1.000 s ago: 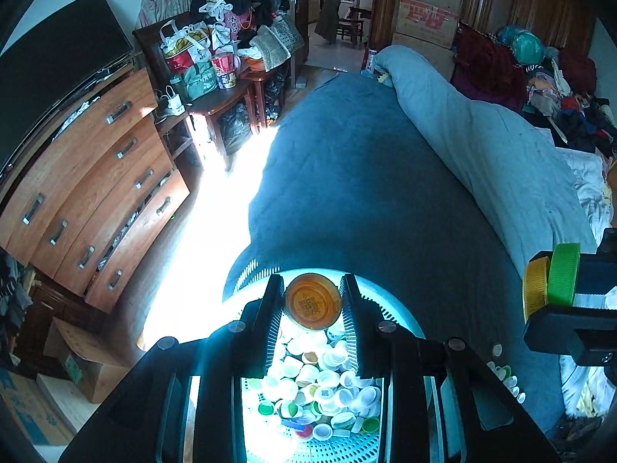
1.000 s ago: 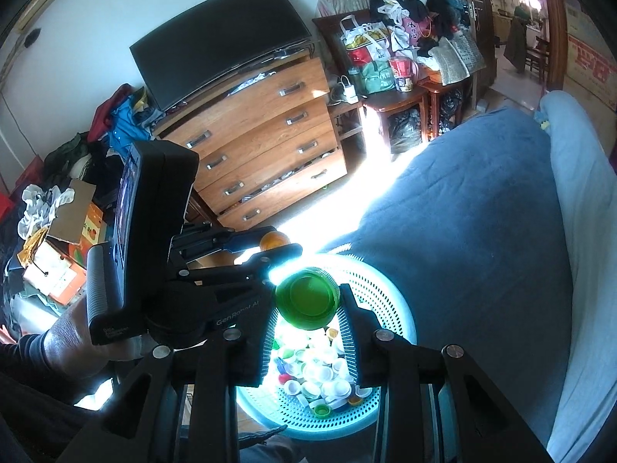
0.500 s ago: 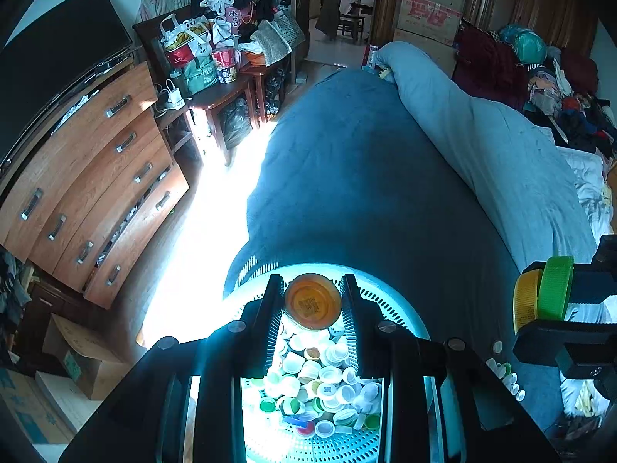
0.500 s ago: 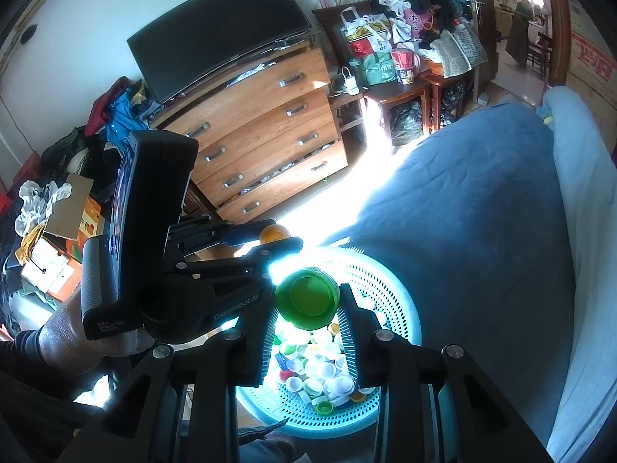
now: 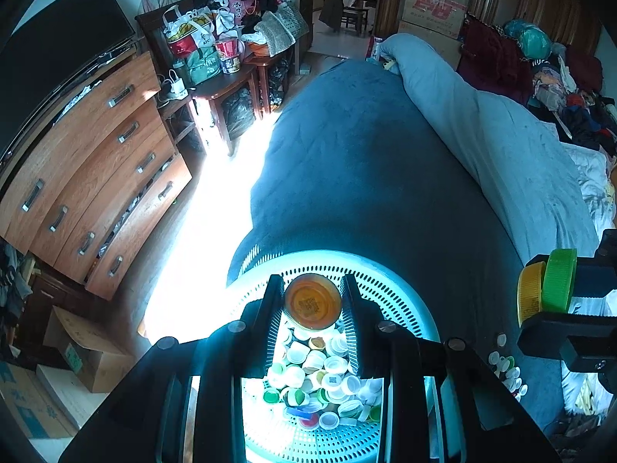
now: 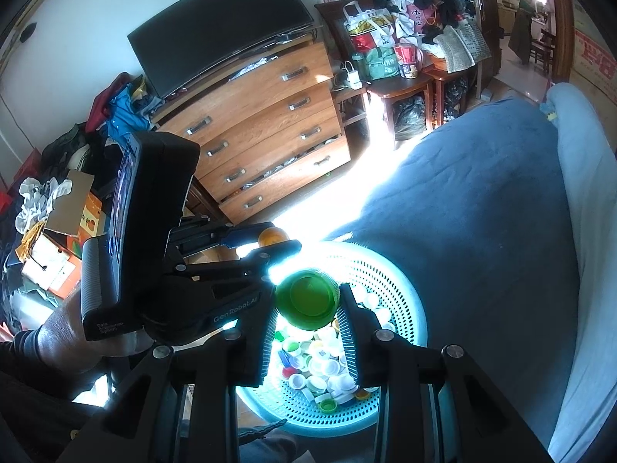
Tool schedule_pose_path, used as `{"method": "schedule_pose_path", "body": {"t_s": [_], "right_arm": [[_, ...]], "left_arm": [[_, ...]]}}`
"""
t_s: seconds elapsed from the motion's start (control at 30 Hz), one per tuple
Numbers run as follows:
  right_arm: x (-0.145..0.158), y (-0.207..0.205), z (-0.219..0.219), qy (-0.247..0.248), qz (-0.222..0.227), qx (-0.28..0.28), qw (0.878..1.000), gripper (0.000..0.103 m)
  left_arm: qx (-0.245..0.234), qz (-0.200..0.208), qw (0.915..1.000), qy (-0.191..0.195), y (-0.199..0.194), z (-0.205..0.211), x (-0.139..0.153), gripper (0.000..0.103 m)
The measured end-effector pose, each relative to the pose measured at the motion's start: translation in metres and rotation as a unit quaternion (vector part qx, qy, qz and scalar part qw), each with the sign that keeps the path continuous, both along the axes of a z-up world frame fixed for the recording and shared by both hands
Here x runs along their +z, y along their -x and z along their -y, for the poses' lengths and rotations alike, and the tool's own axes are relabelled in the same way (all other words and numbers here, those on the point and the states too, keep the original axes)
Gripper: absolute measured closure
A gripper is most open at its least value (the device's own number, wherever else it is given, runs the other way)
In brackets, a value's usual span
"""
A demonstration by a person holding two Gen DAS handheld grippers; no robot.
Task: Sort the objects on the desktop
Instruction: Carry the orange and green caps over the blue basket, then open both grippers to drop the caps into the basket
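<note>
Hand-held grippers in both of a person's hands were each clamped on a bottle cap above a pale blue perforated basket that sat on a bed covered with a dark blue blanket. From the left wrist camera, the left hand-held gripper pinched an orange cap between its ribbed fingers, the cap's inner face with a printed code turned toward the lens. From the right wrist camera, the right hand-held gripper gripped a green cap in the same way, its hollow side facing the camera. In the left view that green cap appeared edge-on at the right border, beside a yellow cap touching it in the same jaws. Beneath both tools, the basket held a heap of small caps, mostly white, with a few green, yellow, red and blue ones mixed in. A handful of loose caps lay on the blanket just beside the basket's right rim. The person's left hand, in a dark sleeve, showed at the left of the right wrist view, wrapped around the grip of its tool. Behind, a wooden chest of drawers carried a dark flat-screen television, and strong sunlight fell on the floor between the chest and the bed. A side table piled with bags stood near the doorway.
</note>
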State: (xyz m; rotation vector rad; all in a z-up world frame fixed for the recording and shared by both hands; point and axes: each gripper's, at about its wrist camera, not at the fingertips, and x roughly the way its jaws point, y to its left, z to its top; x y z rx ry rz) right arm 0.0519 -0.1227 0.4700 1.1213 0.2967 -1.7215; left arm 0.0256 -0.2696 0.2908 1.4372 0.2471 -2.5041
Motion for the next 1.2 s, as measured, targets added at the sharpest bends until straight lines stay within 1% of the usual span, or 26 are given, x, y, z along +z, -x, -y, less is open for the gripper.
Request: {"method": "schedule_pose_path", "body": {"t_s": [0.73,1.2], "right_arm": [[-0.0062,-0.0012,0.0008,-0.008,0.008,0.003,1.0,0.07],[-0.0094,-0.0011,0.0031,-0.011,0.013,0.002,1.0,0.07]], "left_arm": [[-0.001,0.003,1.0,-0.004,-0.0043,0.0026,-0.0006,0.078],[-0.001,0.013,0.9999,-0.004,-0.0054,-0.0011,-0.0078,0.078]]}}
